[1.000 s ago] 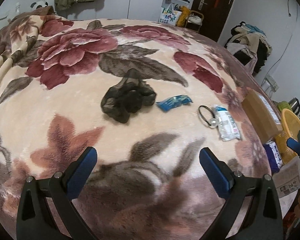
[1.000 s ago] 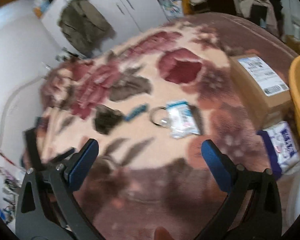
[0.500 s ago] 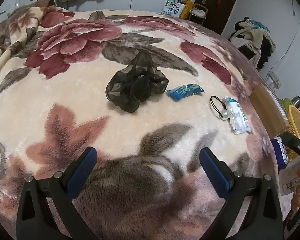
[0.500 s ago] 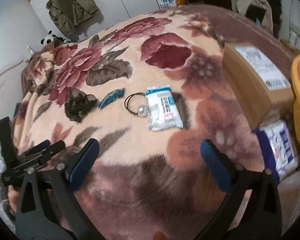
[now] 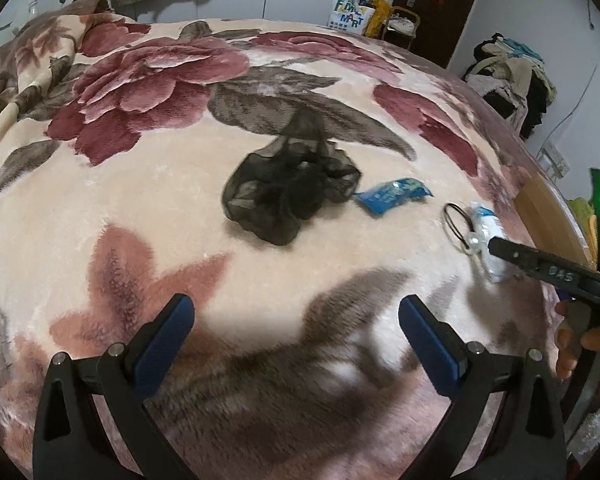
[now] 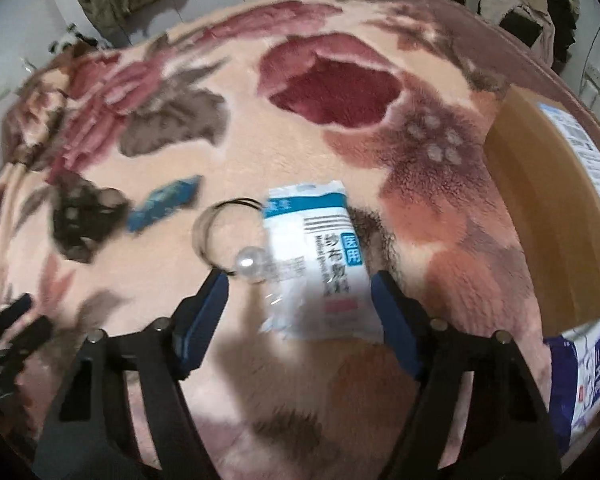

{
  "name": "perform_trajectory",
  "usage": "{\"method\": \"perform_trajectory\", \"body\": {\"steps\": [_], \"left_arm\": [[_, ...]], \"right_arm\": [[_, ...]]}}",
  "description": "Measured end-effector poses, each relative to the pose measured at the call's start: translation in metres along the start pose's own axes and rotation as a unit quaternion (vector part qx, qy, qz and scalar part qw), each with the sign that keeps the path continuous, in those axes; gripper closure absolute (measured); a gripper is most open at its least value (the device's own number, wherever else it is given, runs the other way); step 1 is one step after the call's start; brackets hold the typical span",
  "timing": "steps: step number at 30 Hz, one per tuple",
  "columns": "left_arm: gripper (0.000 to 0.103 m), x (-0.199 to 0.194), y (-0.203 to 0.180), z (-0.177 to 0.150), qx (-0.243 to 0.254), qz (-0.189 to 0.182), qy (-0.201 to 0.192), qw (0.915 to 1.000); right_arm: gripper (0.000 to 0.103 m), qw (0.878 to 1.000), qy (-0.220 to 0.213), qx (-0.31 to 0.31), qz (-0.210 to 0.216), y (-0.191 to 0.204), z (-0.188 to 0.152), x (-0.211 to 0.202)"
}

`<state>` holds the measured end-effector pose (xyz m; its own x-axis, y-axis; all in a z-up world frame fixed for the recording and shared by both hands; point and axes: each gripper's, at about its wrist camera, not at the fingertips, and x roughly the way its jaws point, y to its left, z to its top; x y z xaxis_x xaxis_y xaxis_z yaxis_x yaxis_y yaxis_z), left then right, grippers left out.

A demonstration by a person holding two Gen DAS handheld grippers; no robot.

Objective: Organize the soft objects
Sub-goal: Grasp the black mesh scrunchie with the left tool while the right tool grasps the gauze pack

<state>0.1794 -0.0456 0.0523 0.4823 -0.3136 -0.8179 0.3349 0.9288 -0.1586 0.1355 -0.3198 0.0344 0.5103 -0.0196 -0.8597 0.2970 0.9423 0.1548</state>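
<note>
plush floral blanket covers the bed. right tongs gape wide, holding nothing, straddling the white gauze packet; closing now could snag the hair tie just left of the packet, its pearl touching the packet's edge. left tongs, open and empty, sit well short of the black mesh scrunchie, far left of the packet.

Sheer black crumpled mesh fabric: bunched heap, leftmost.
Small blue foil packet: flat, touching the fabric's right edge.
Black elastic hair tie with pearl bead: right of packet.
White gauze pack with blue label: flat, beside hair tie.
</note>
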Motion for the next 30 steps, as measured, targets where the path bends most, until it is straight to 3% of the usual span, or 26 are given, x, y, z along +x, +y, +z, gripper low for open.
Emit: {"method": "perform_trajectory", "body": {"steps": [1, 3, 7, 14, 21, 24, 25, 26, 27, 30], "left_arm": [[0.001, 0.003, 0.004, 0.002, -0.003, 0.001, 0.002, 1.0000], [0.001, 0.007, 0.009, 0.004, -0.006, 0.004, 0.004, 1.0000], [0.001, 0.013, 0.016, 0.009, -0.012, 0.006, 0.004, 0.9999], [0.001, 0.018, 0.020, 0.036, -0.029, -0.005, -0.012, 0.9995], [0.002, 0.043, -0.002, 0.072, 0.033, 0.014, -0.005, 0.9993], [0.019, 0.053, -0.012, 0.080, 0.067, 0.019, 0.004, 0.9976], [0.039, 0.057, -0.013, 0.080, 0.069, 0.007, 0.015, 0.9975], [0.081, 0.059, -0.014, 0.080, 0.069, -0.001, 0.024, 0.9973], [0.095, 0.063, -0.015, 0.079, 0.070, -0.004, 0.040, 0.9967], [0.096, 0.059, -0.017, 0.073, 0.070, -0.013, 0.038, 0.9967]], "right_arm": [[0.032, 1.000, 0.008, 0.002, -0.005, -0.002, 0.001, 0.007], [0.046, 1.000, 0.015, 0.006, 0.000, -0.004, 0.002, 0.015], [0.057, 1.000, 0.001, 0.014, 0.027, -0.010, -0.002, 0.007], [0.058, 0.999, -0.008, 0.011, 0.047, -0.015, -0.014, -0.017], [0.058, 0.998, -0.005, 0.013, 0.053, -0.017, -0.014, -0.016], [0.058, 0.998, -0.004, 0.011, 0.057, -0.014, -0.014, -0.014], [0.058, 0.998, -0.003, 0.012, 0.059, -0.012, -0.014, -0.013], [0.058, 0.998, -0.003, 0.012, 0.061, -0.011, -0.013, -0.012], [0.058, 0.998, -0.003, 0.011, 0.063, -0.010, -0.013, -0.012], [0.058, 0.998, -0.004, 0.011, 0.068, -0.006, -0.013, -0.012]]}}
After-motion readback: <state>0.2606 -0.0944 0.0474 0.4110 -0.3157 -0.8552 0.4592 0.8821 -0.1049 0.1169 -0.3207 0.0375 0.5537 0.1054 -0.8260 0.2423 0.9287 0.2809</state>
